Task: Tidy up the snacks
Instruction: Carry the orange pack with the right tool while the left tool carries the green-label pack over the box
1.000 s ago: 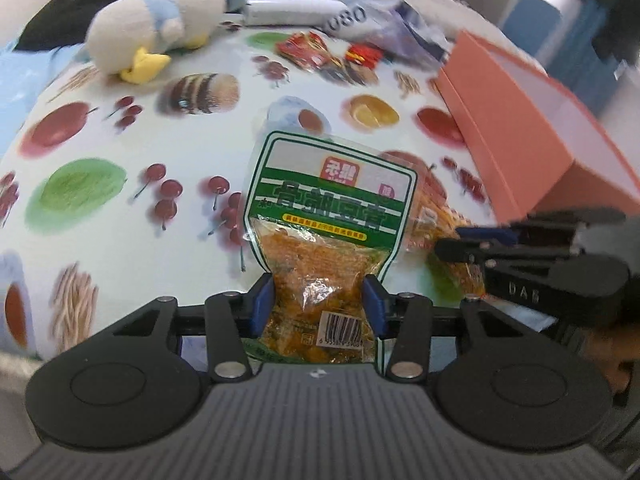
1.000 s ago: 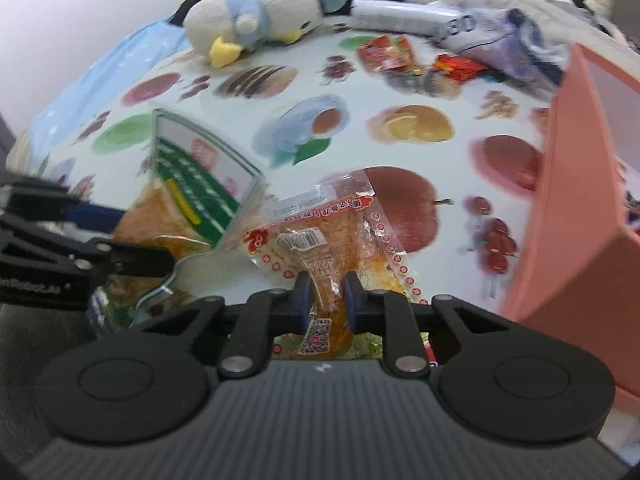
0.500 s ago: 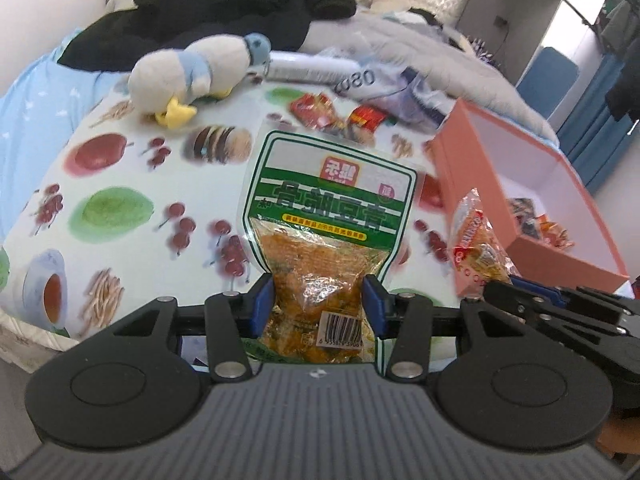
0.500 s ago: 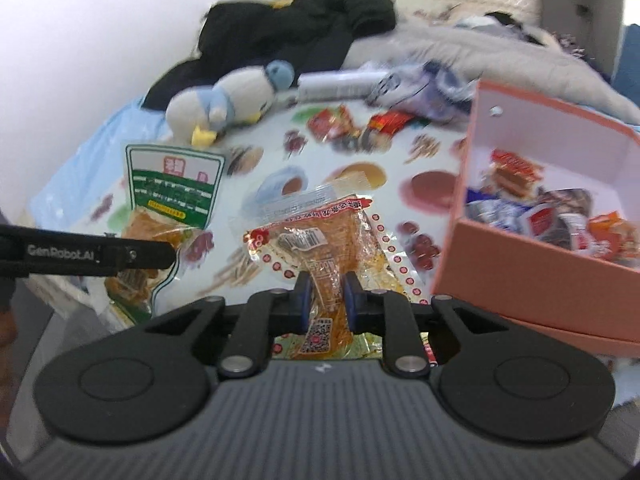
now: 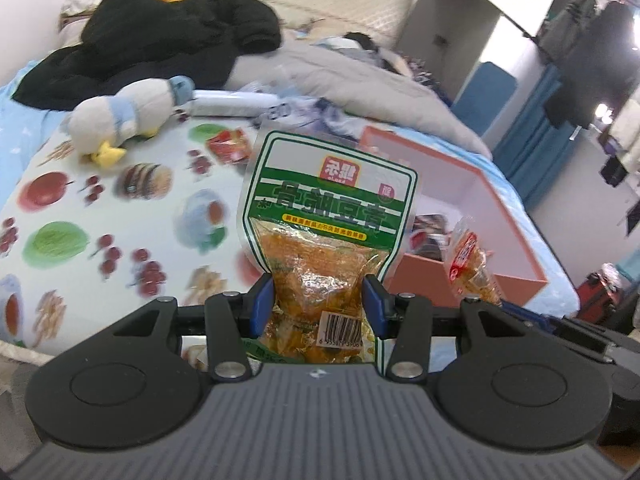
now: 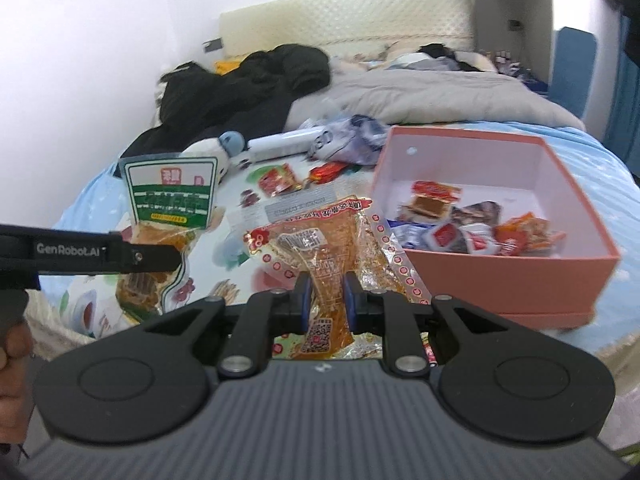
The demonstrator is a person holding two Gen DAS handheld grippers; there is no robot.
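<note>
My left gripper (image 5: 319, 300) is shut on a green-and-white snack bag (image 5: 326, 208) full of orange pieces, held upright above the fruit-printed cloth (image 5: 60, 236). My right gripper (image 6: 325, 300) is shut on a clear red-dotted snack packet (image 6: 316, 240) with orange contents. The green bag (image 6: 170, 196) also shows in the right wrist view, left of the packet, with the left gripper's black finger across it. An open salmon-pink box (image 6: 500, 276) stands to the right and holds several small snack packs (image 6: 460, 224). The same box (image 5: 448, 184) lies behind the green bag in the left wrist view.
Two or three red snack packs (image 6: 296, 176) lie on the cloth near its far edge. A plush duck (image 5: 128, 120), a white tube (image 6: 286, 142), a black jacket (image 5: 152, 44) and a grey quilt (image 6: 420, 92) lie further back on the bed. A hand (image 6: 12, 344) shows at left.
Both grippers have risen off the cloth with their snacks, and the views have tipped up to show more of the bed. The pink box's inside has come into view.
</note>
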